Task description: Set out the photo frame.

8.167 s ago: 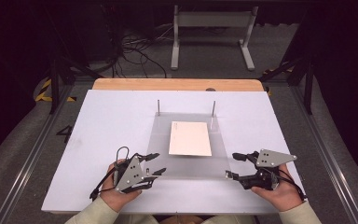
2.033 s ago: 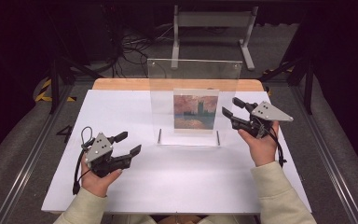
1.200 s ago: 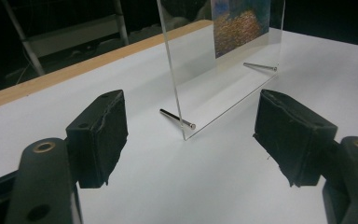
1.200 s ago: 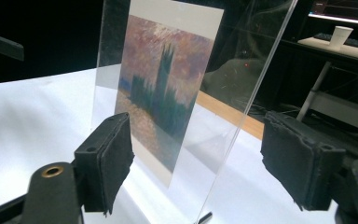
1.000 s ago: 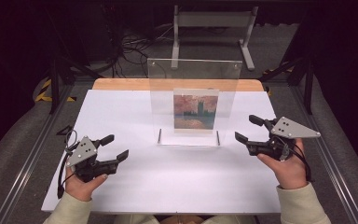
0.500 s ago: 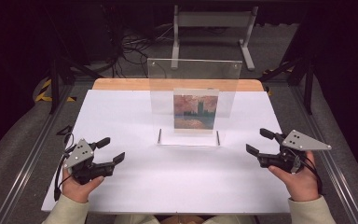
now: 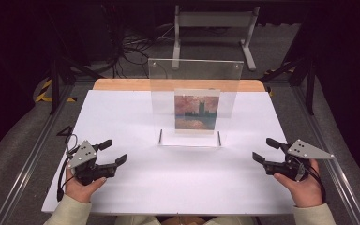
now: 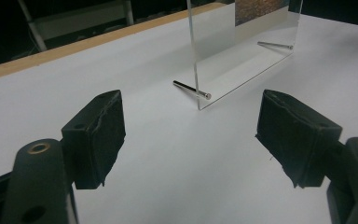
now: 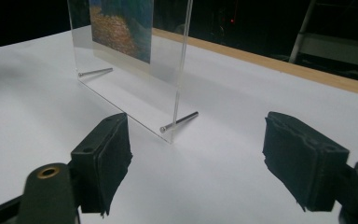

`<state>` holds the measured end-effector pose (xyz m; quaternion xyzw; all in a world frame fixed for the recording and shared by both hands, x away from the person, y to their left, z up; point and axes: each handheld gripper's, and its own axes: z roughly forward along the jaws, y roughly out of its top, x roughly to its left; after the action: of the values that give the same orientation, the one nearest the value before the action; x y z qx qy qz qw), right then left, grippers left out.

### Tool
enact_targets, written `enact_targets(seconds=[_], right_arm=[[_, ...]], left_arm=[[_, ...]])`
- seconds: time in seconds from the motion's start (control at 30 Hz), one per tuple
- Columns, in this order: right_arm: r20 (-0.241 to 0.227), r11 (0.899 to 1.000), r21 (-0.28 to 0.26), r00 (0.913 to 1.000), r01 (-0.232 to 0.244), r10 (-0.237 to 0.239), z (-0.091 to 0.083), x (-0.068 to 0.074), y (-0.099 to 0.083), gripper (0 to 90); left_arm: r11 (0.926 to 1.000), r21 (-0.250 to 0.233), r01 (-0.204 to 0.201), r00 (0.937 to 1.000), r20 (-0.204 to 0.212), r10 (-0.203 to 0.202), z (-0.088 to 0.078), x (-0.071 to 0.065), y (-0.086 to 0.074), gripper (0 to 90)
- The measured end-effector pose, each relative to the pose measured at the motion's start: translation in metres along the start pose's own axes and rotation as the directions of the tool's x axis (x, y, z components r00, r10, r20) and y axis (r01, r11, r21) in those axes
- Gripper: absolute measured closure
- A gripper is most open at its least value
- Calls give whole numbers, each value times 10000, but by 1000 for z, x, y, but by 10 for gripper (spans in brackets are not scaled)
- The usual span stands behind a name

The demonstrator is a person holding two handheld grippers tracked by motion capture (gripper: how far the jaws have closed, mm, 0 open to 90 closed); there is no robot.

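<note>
I see the clear picture frame (image 7: 194,105) standing upright mid-surface, broad face toward me, well ahead of both hands. My left gripper (image 7: 114,152) and right gripper (image 7: 263,150) flank it about equally, jaws spread and empty.

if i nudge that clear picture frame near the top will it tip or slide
Probably tip: the clear frame stands upright on a thin bottom edge, steadied only by two slim metal pins. The panel looks rigid, and its smooth faces are likely slippery for the jaws.
</note>
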<state>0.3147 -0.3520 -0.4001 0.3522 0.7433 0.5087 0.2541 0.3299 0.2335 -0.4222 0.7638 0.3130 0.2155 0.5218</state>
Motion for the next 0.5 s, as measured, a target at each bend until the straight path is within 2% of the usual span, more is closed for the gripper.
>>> enact_targets(seconds=[0.3, 0.37, 0.43, 0.5], right_arm=[[-204, 9997, 188, 9997, -132, 136, 7, -3, -25, 218], [-336, 9993, 377, 9994, -48, 60, 10, -3, -31, 210], [-487, 9973, 695, 9985, -232, 266, 15, -4, -41, 190], [-492, 9965, 796, 9984, -255, 295, 17, -4, -44, 184]], left_arm=[[10000, 53, -5, 10000, 82, 4, 7, 0, -6, 226], [9999, 133, 6, 9999, 103, -7, 9, 0, -7, 222], [9998, 208, 18, 10000, 70, -20, 11, 1, -9, 221], [9998, 216, 28, 10000, 73, -30, 11, 1, -10, 221]])
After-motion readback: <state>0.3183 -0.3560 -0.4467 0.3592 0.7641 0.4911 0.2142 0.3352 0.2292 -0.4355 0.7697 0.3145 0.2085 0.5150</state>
